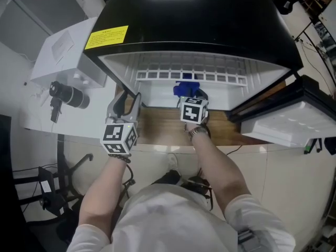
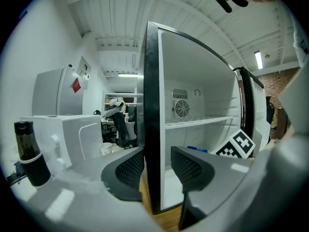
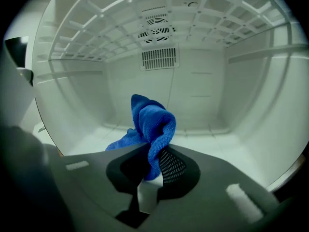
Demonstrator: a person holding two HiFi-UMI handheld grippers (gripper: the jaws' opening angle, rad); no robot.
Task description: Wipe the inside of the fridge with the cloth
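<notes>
I'd call the wipe barely under way. Right gripper is inside the fridge, under the wire shelf, fingers pinched on the bunched blue cloth. The cloth's tail droops to the fridge floor; can't tell if it touches. No streaks or dirt on the white liner, so floor, walls and shelf all count as left to do. Left gripper fingers are closed on the front edge of the left wall, bracing it. Fridge sits on a wooden table, door swung right. Workshop-type room, person seated far back
</notes>
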